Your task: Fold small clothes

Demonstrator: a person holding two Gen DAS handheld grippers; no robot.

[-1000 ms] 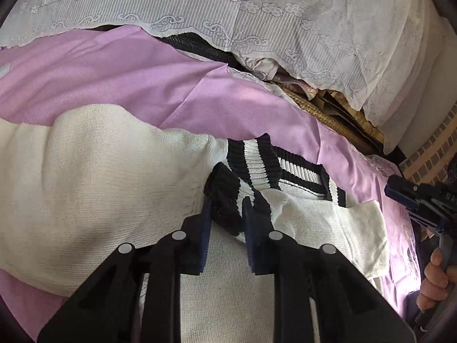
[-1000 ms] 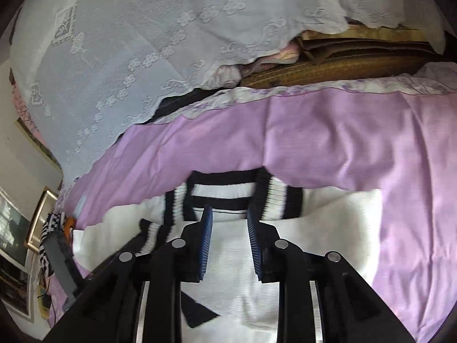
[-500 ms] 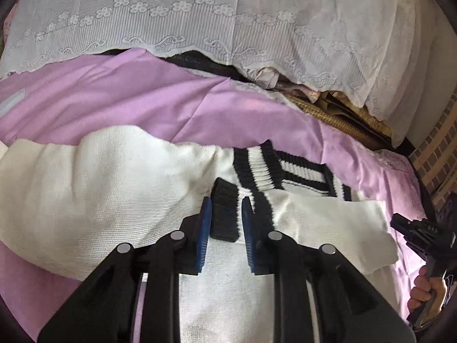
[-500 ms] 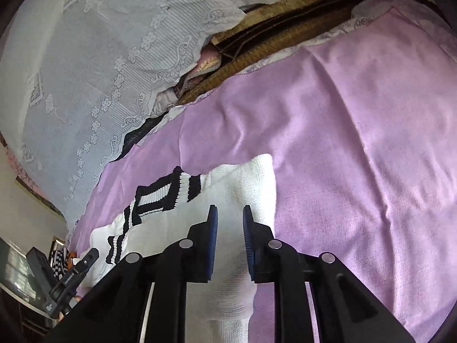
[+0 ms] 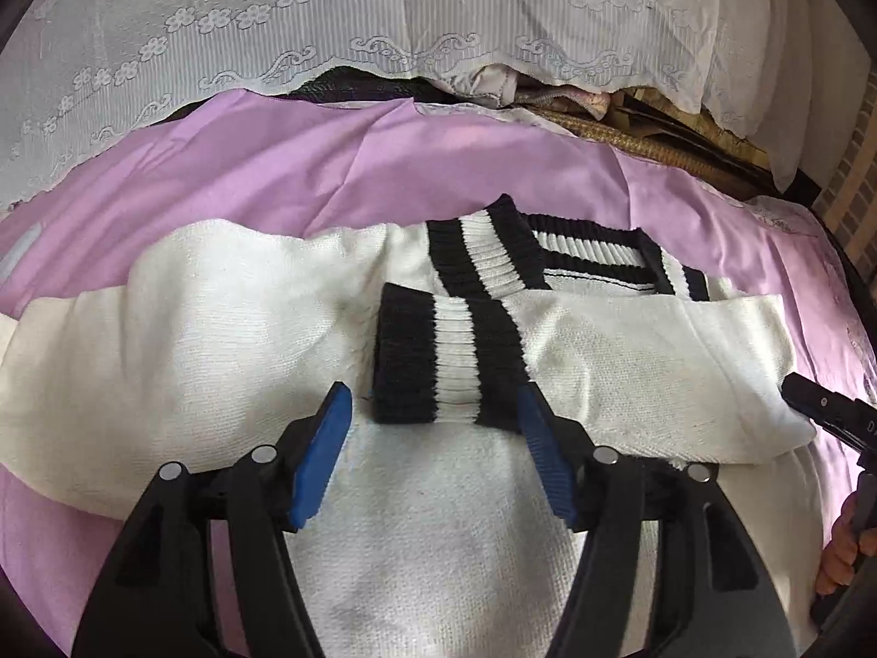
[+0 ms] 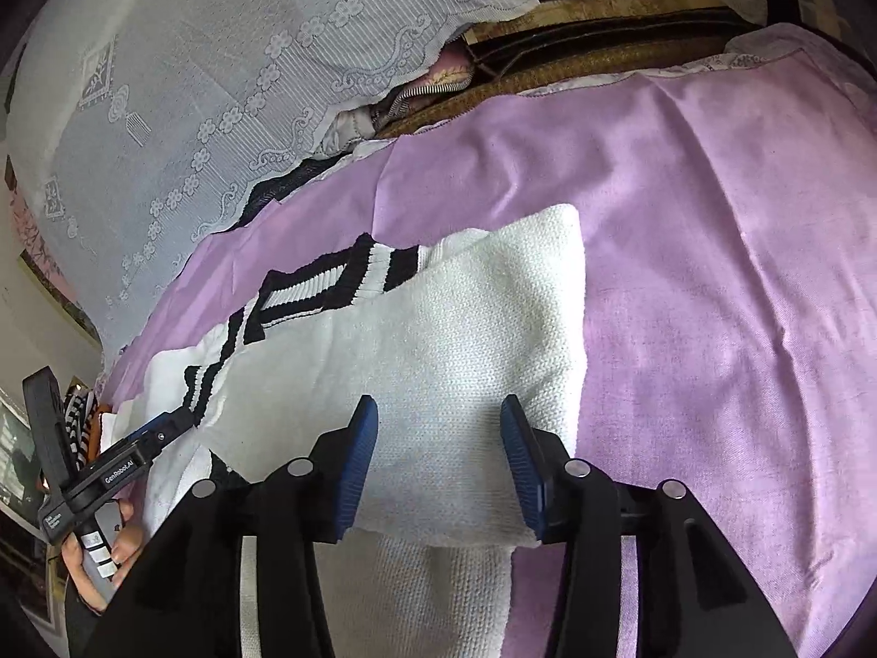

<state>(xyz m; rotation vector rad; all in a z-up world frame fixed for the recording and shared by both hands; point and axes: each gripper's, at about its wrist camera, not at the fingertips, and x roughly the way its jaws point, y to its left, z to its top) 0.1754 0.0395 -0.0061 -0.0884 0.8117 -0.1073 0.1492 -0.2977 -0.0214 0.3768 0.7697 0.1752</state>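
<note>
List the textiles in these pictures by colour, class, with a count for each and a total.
White knit with black stripes: 1, the sweater
Purple: 1, the sheet under it
White lace: 1, the lace cloth behind
Total: 3

A purple sheet (image 5: 230, 175) covers the bed. Beyond the sheet hangs white lace (image 5: 383, 5). Right of the lace stands a brick wall (image 5: 855, 175).

Right gripper (image 6: 438, 458) fingers spread over white sweater (image 6: 438, 340), purple sheet (image 6: 712, 252)
</note>
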